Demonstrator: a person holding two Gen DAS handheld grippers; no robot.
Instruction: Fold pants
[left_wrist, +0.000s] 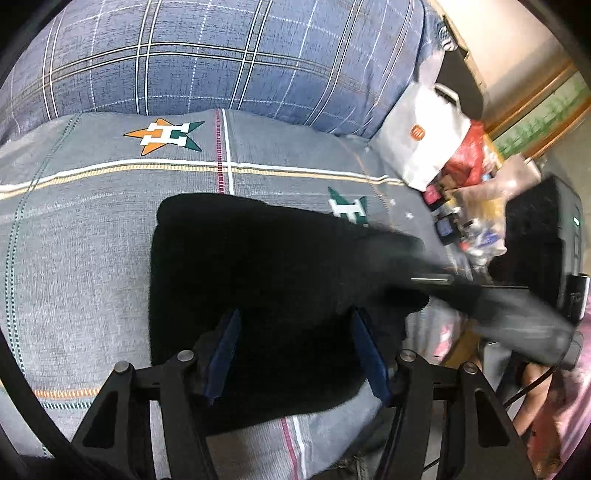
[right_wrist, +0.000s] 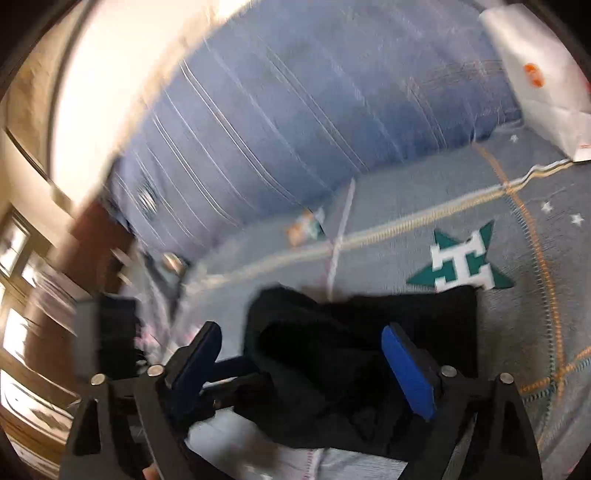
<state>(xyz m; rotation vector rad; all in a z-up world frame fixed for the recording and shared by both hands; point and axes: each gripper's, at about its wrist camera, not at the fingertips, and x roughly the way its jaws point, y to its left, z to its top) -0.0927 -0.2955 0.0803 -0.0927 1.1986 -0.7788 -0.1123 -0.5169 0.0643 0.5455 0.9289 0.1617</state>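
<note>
1. I see the black pants (left_wrist: 258, 295) lying as a compact folded bundle on the grey patterned bed (left_wrist: 92, 240), in front of the blue plaid pillow (left_wrist: 221, 55).
2. My left gripper (left_wrist: 295, 354) hovers over the bundle, jaws wide, gripping nothing.
3. My right gripper (right_wrist: 306, 365) stands with jaws wide too; cloth lies under them, not pinched.
4. At 3 o'clock in the left view, the bundle's edge looks bunched; I'd press it flat and square the corners before pulling away.
</note>
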